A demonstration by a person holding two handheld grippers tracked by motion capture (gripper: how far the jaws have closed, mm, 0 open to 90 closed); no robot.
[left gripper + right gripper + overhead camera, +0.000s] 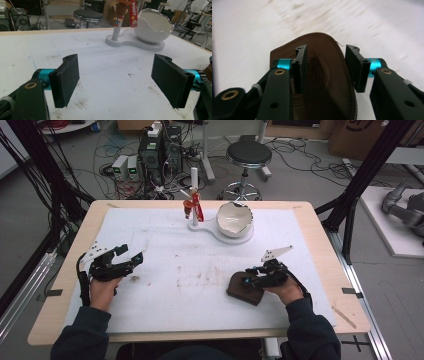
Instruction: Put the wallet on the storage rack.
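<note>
1. Lying flat near the desk front edge: brown hat.
2. Right gripper: jaws apart, straddling the hat's crown, not pressing.
3. Left gripper: jaws wide apart, nothing between.

Wood table, stained white mat on top. On the mat: white stand at far centre, brown hat near right.

Left gripper: at eight o'clock, jaws spread wide, pointed toward two. Right gripper: at four o'clock, jaws part-closed.
</note>
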